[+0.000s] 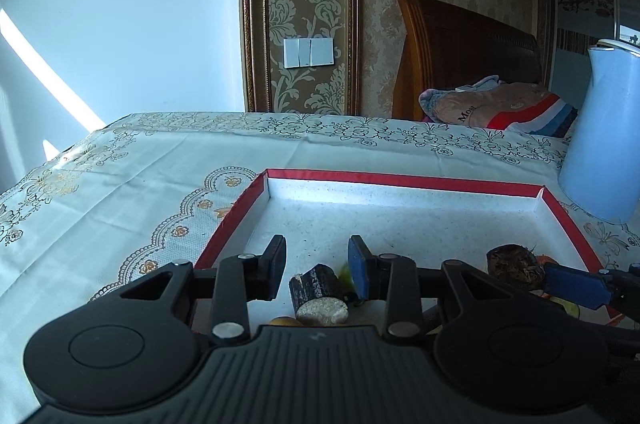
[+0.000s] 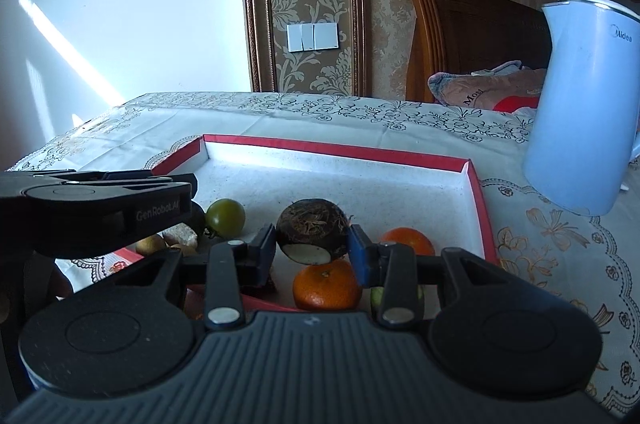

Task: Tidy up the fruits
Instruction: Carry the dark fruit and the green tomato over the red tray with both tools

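A red-rimmed white tray lies on the tablecloth. My right gripper is shut on a dark round water chestnut with a cut white face, held just above the tray; it also shows in the left wrist view. Two oranges lie below it. My left gripper is open over a dark sugarcane piece with a pale cut end. A green tomato sits in the tray beside the left gripper.
A light blue electric kettle stands right of the tray. Small brown fruits lie at the tray's near left. A green fruit is partly hidden under my right finger. A bed with a headboard stands behind the table.
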